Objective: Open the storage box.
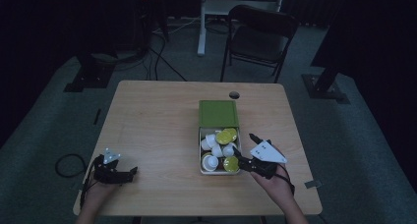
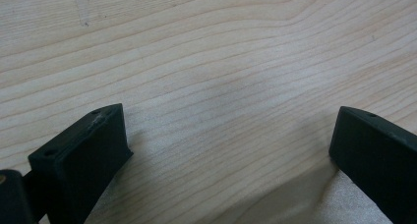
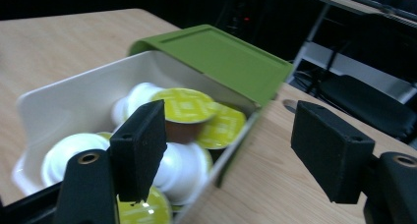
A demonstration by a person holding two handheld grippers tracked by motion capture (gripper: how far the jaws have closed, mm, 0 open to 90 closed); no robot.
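Right gripper beside pod-filled box, lid behind.

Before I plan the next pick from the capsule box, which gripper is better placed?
Right. The right gripper hovers open at the box edge, beside the capsules. The left gripper rests far off on bare table.

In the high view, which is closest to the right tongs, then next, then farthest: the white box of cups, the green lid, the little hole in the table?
From the right tongs:
1. White box of cups, right beside them.
2. Green lid, behind the box.
3. Little hole, near the table's far edge.
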